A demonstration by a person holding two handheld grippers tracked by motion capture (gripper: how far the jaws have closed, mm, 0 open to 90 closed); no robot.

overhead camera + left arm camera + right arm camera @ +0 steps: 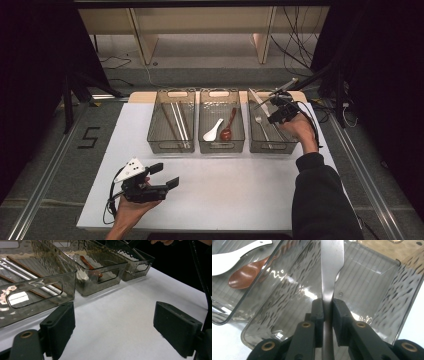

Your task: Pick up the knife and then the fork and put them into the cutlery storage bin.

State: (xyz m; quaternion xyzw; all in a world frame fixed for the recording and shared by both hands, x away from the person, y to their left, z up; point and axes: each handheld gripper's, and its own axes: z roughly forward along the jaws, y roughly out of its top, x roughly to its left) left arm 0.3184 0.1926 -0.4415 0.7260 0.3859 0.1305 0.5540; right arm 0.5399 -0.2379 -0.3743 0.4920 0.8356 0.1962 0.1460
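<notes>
Knife (331,267) clamped in right tool (327,307)

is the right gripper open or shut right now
Shut: the right gripper has both pads pressed on a metal utensil above the right bin.

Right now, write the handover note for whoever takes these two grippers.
Right gripper: shut on a metal utensil, gripped by its flat handle and held above the right bin; which kind of utensil cannot be told.
Left gripper: open, holding nothing, low over the white table in front of the bins.
Left bin: chopsticks.
Middle bin: white spoon and brown spoon.
The right bin already holds a fork.
Done: those pieces sit sorted.
Left: probably lower the held utensil into the right bin and release.
</notes>
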